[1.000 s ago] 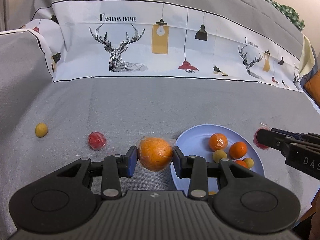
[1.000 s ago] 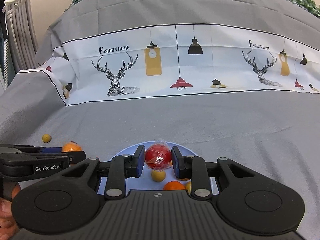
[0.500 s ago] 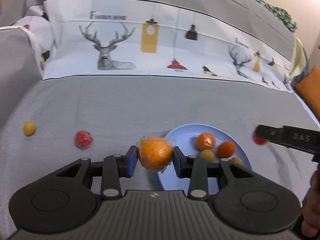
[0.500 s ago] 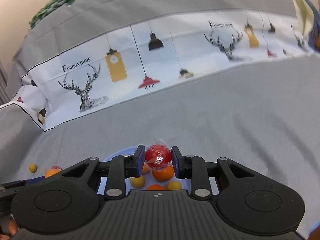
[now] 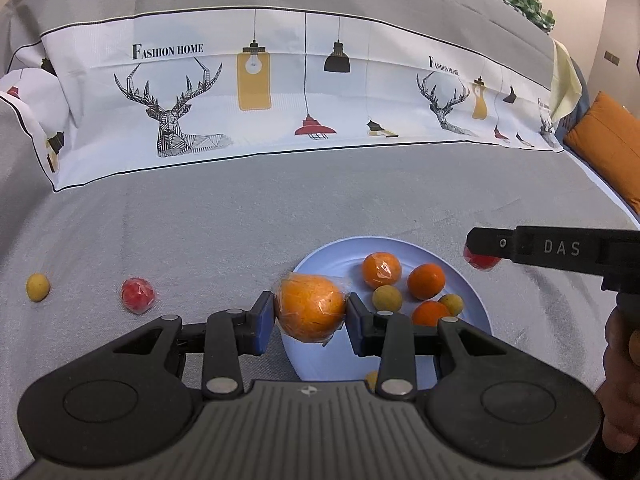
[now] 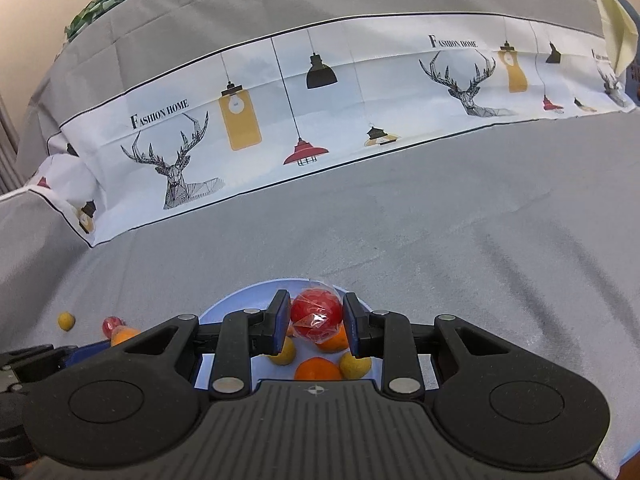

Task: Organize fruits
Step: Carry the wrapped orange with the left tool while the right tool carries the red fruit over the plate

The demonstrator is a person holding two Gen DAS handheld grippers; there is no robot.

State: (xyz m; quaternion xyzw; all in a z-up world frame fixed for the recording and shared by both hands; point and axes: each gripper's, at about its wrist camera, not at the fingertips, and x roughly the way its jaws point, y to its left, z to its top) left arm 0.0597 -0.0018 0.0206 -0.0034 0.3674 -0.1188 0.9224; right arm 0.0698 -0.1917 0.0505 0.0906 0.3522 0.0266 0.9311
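Note:
My left gripper (image 5: 311, 312) is shut on a plastic-wrapped orange (image 5: 310, 306), held over the left rim of a light blue plate (image 5: 340, 256). The plate holds several small orange and yellow fruits, such as a wrapped orange (image 5: 381, 269). My right gripper (image 6: 316, 322) is shut on a wrapped red fruit (image 6: 316, 314), held above the plate (image 6: 244, 294). In the left wrist view the right gripper (image 5: 486, 248) comes in from the right, past the plate's right edge. A wrapped red fruit (image 5: 138, 294) and a yellow fruit (image 5: 38, 287) lie on the grey cloth at left.
The surface is a grey cloth (image 5: 280, 208) with a white printed band (image 5: 280, 92) at the back. An orange cushion (image 5: 608, 148) lies at the far right. In the right wrist view the loose red fruit (image 6: 112, 324) and yellow fruit (image 6: 66, 321) lie at left.
The right gripper with the red fruit has swung toward the right side of the plate and risen a little. The left gripper with the orange has shifted slightly toward the plate's rim.

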